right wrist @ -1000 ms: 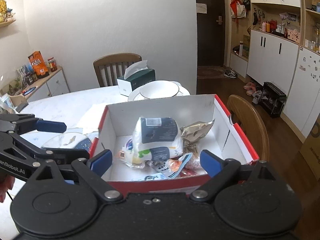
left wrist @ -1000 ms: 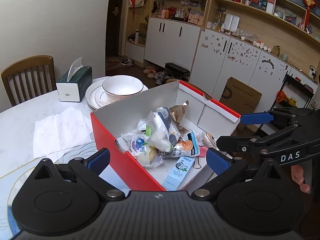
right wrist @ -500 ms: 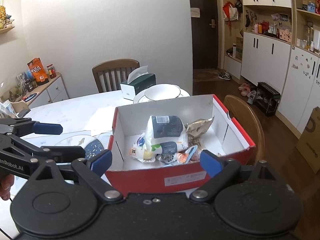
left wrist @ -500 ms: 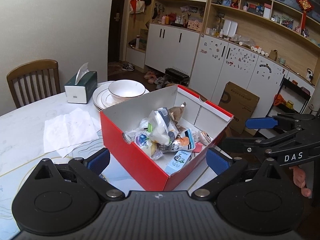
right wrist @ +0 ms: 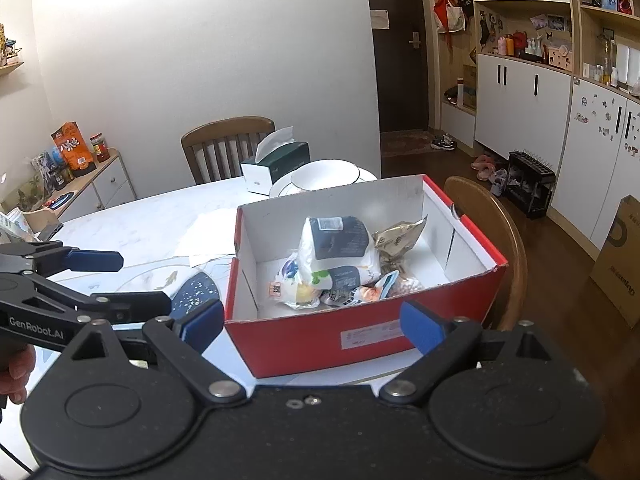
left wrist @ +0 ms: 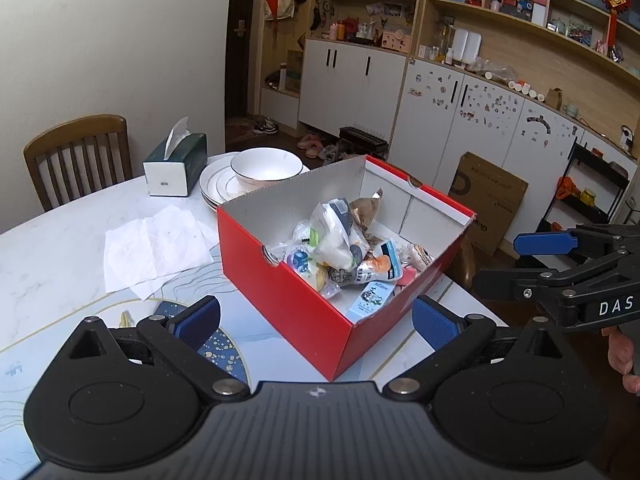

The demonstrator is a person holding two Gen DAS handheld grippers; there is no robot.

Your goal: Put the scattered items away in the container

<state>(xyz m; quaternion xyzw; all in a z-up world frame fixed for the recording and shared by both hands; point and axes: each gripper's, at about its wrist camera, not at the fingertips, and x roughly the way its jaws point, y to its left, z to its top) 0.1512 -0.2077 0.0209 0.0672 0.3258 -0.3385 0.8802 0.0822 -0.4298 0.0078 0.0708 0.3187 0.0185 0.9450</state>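
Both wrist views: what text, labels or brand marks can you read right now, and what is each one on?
"DAS": on the right hand-held gripper, seen from the left wrist.
"GenRobot.AI": on the left hand-held gripper, seen from the right wrist.
White label on the red box: print too small to read.
Snack packets inside it: printing blurred, unreadable.
Orange packet on the side cabinet: characters too small to read.

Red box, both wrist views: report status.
Left gripper and right gripper open, empty, short of the red box. Snack packets piled inside. Paper napkins loose on the table. Path clear.
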